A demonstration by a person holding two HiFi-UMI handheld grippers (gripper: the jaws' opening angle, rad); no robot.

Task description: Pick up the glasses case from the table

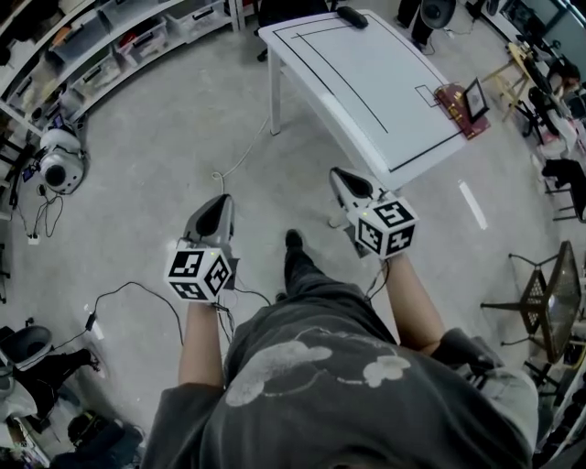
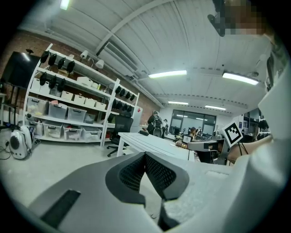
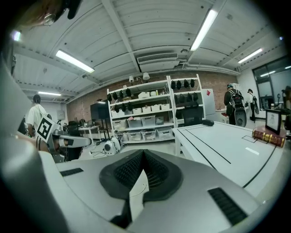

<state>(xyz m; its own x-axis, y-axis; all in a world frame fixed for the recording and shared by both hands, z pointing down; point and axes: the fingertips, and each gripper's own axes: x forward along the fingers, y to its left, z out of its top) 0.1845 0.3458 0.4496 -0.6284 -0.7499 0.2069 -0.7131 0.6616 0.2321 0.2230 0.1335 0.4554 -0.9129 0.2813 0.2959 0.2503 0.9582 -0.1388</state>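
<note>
The glasses case (image 1: 352,16), a dark rounded oblong, lies at the far end of the smooth white worktop (image 1: 366,82), well apart from both tools. The left tool (image 1: 216,209) and right tool (image 1: 346,183) hang over the grey floor (image 1: 165,165) with their ribbed black pads together on nothing, likely a carrying posture, since I judge the approach not yet begun.

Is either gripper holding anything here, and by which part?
Nothing is held. The left gripper and right gripper both have fingers closed on nothing; the dark oblong glasses case lies at the far end of the white table.
</note>
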